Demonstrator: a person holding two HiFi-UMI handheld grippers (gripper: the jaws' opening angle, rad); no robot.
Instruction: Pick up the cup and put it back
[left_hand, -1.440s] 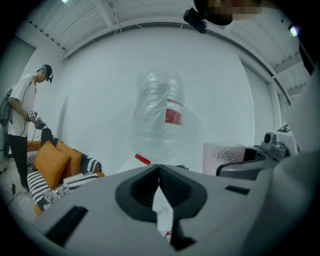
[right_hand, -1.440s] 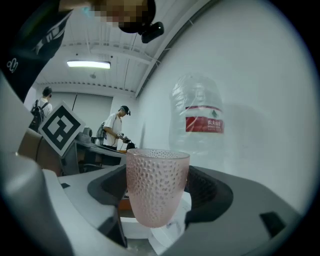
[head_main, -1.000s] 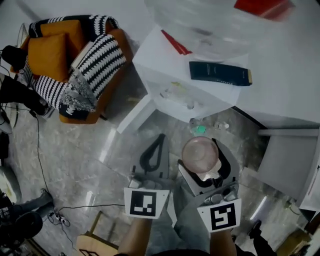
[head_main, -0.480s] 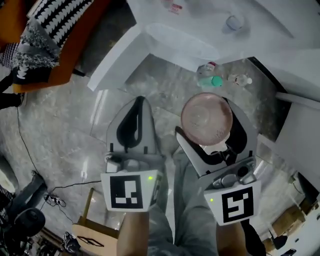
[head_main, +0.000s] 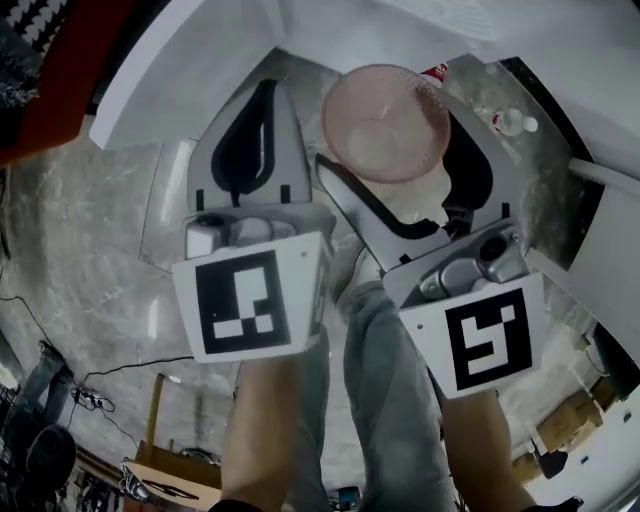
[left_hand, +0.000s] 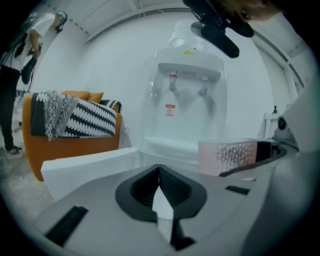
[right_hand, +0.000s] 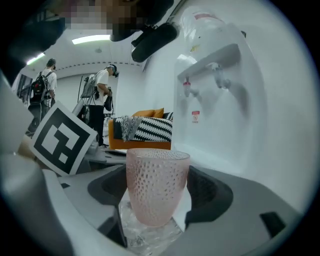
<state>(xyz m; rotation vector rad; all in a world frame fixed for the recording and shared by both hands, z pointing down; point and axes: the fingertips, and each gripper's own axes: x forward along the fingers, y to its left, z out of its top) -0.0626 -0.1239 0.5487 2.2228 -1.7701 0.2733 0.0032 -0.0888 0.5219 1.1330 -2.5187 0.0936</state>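
Observation:
A pink dimpled glass cup (right_hand: 156, 187) stands upright between the dark pads of my right gripper (head_main: 392, 140), which is shut on it. From the head view I look down into the cup's round mouth (head_main: 385, 120). My left gripper (head_main: 262, 95) is beside it on the left, its jaws shut together with nothing between them. In the left gripper view the closed fingertips (left_hand: 159, 169) meet in the middle, and the cup (left_hand: 227, 156) shows to the right.
A white water dispenser (left_hand: 187, 100) with two taps stands straight ahead of both grippers. An orange sofa with a striped throw (left_hand: 75, 125) is on the left, behind a white ledge (left_hand: 90, 162). Plastic bottles (head_main: 505, 120) lie on the marble floor. People (right_hand: 105, 95) stand far back.
Both grippers have come up closer to the head camera and forward, and they look larger. The cup stays in the right gripper. The sofa has slid out of the head view.

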